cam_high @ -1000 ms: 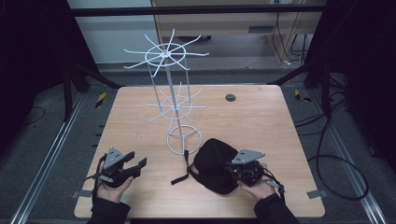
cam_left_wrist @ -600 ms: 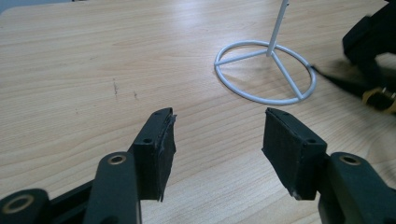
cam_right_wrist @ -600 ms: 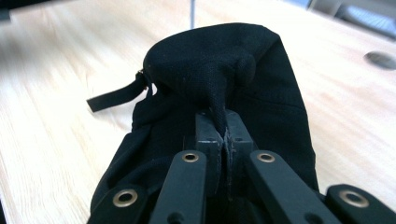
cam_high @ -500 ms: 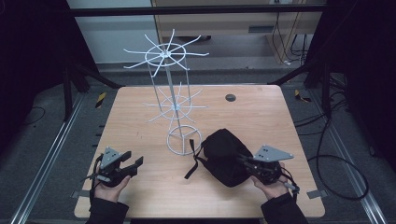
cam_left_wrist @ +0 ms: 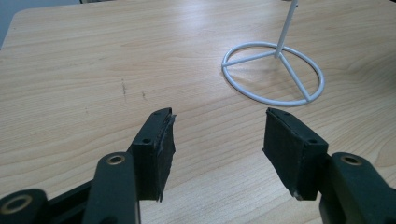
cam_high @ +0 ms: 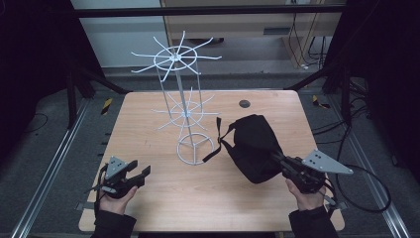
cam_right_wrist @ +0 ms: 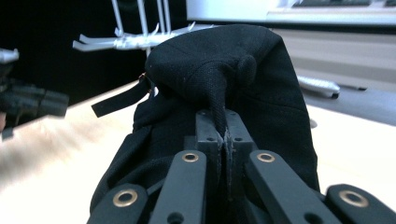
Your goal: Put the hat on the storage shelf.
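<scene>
Showing one black woven-cloth bag (cam_high: 253, 146), soft and rumpled, with a flat strap trailing toward the stand, on the right half of one pale wood-grain table (cam_high: 148, 119). Right gripper (cam_high: 276, 159): jaws pressed together, pinching a narrow fold of the bag's fabric. Left gripper (cam_high: 141, 172): two ribbed black pads spread apart over bare tabletop, nothing between them. One white wire stand (cam_high: 184, 106): ring base, slim pole, two tiers of radiating hooks.
</scene>
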Tool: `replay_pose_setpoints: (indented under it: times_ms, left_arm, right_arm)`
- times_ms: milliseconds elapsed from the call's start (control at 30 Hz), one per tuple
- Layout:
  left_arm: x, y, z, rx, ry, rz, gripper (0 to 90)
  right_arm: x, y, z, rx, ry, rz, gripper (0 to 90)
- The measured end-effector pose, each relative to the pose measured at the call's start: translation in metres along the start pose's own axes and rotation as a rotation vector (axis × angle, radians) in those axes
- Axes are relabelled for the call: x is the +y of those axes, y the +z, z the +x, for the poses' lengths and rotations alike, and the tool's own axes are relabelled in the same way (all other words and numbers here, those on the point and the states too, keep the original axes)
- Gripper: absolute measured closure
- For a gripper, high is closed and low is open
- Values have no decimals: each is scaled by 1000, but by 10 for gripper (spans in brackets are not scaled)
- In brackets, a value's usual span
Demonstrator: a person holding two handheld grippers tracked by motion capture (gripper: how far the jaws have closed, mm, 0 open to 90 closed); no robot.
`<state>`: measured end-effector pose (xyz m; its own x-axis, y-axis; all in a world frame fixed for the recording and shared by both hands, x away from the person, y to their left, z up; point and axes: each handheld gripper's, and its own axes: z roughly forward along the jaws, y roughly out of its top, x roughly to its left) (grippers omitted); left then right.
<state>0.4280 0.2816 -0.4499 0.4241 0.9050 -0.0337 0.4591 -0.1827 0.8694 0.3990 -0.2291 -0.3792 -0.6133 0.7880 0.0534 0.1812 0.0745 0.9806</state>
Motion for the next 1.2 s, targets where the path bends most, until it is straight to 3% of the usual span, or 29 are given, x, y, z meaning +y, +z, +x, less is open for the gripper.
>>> replay_pose_setpoints:
  times_ms: [267, 467, 767, 1033, 1200]
  left_arm:
    - [0, -1, 2, 16, -1, -2, 418]
    - [-1, -1, 2, 19, -1, -1, 416]
    - [-1, -1, 3, 20, -3, -2, 416]
    - [-1, 0, 3, 18, -7, -1, 416]
    - [-1, 0, 2, 21, -1, 3, 416]
  right_arm:
    - [14, -13, -1, -49, 33, -127, 878]
    - [27, -18, 0, -59, 53, -223, 878]
    - [51, -18, 10, -34, 73, -395, 878]
    - [67, -13, 18, -13, 115, -499, 878]
    - [76, -7, 23, -2, 122, -530, 878]
